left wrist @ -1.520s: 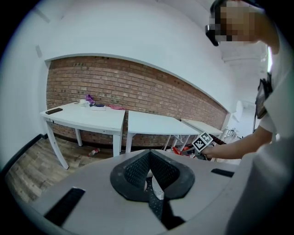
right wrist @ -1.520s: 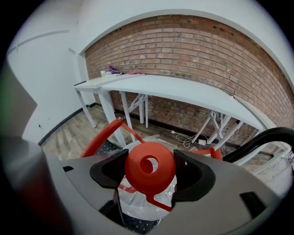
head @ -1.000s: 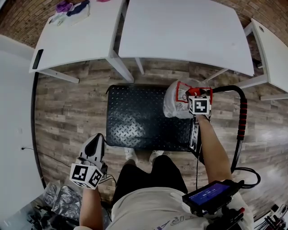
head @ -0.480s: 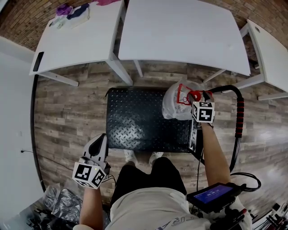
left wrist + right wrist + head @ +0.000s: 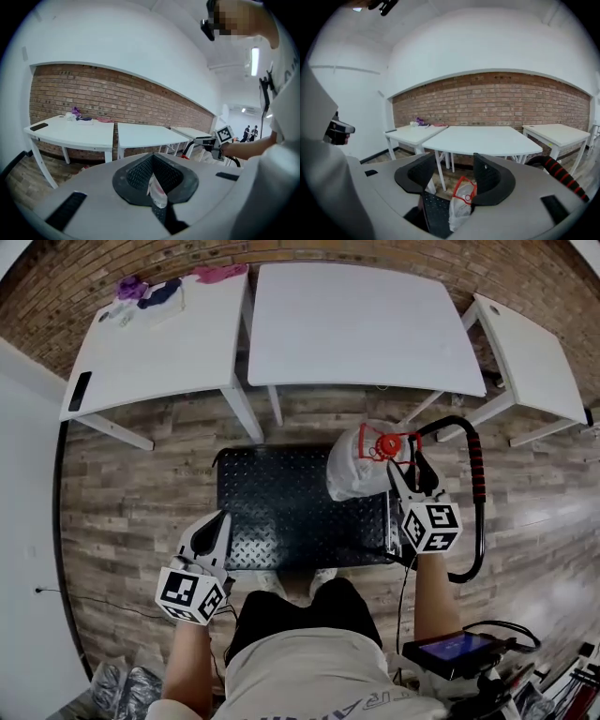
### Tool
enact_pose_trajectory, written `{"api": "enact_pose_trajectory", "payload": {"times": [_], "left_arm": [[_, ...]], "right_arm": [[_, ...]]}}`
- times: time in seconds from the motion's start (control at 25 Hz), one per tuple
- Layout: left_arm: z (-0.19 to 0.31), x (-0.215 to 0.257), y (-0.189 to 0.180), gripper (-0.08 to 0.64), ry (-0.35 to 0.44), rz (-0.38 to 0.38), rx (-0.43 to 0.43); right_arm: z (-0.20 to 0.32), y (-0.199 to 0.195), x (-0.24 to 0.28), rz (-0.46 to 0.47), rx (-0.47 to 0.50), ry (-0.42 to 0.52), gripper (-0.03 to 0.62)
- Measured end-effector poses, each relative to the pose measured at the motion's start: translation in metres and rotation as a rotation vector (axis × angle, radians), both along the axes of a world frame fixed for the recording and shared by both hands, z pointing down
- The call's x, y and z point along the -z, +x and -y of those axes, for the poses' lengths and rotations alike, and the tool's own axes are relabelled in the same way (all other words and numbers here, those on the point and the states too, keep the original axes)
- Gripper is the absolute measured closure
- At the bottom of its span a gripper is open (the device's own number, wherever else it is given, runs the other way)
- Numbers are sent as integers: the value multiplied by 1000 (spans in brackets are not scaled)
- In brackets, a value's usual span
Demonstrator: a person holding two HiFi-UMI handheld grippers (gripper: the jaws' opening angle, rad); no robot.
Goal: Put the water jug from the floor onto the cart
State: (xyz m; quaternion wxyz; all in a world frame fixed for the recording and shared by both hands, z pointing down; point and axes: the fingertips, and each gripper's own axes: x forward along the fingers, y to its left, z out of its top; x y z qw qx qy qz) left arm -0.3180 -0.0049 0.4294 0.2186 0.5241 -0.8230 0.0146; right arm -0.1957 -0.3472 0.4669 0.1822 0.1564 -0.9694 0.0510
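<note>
The water jug (image 5: 361,460), clear with a red cap and red handle, stands on the far right corner of the black cart deck (image 5: 281,512). My right gripper (image 5: 409,474) hangs open on the near side of the jug, above it and apart from it. Its jaws have just been closing a little, with nothing between the pads. In the right gripper view the jug (image 5: 461,201) shows below the gap of that gripper (image 5: 453,164). My left gripper (image 5: 217,521) is shut and empty over the cart's near left corner; in the left gripper view its tips (image 5: 152,157) meet.
The cart's push handle (image 5: 473,465), black with a red grip, curves up just right of the jug. Three white tables (image 5: 366,324) stand along a brick wall beyond the cart. Clothes (image 5: 155,287) lie on the left table. A screen device (image 5: 455,652) hangs at my right hip.
My right gripper has let go of the jug's handle, risen and drawn back toward me. The jug stays on the cart. My left gripper has lifted slightly.
</note>
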Motion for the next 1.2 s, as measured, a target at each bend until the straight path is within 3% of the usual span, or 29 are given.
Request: {"api": "enact_pose_trajectory", "payload": {"times": [0.08, 0.44, 0.72, 0.96, 1.2], "left_arm": [[-7, 4, -1, 560, 1, 25, -43], [-27, 26, 11, 560, 80, 32, -237], [-26, 52, 41, 560, 118, 69, -331], [-25, 66, 78, 560, 142, 71, -379], [-26, 89, 149, 560, 168, 96, -467]], "right_arm": [[-25, 15, 26, 55, -42, 3, 364], [-135, 76, 99, 125, -116, 94, 459], [-163, 129, 112, 163, -229, 89, 567], [-177, 183, 130, 191, -318, 100, 588], [-201, 267, 148, 197, -395, 148, 588]]}}
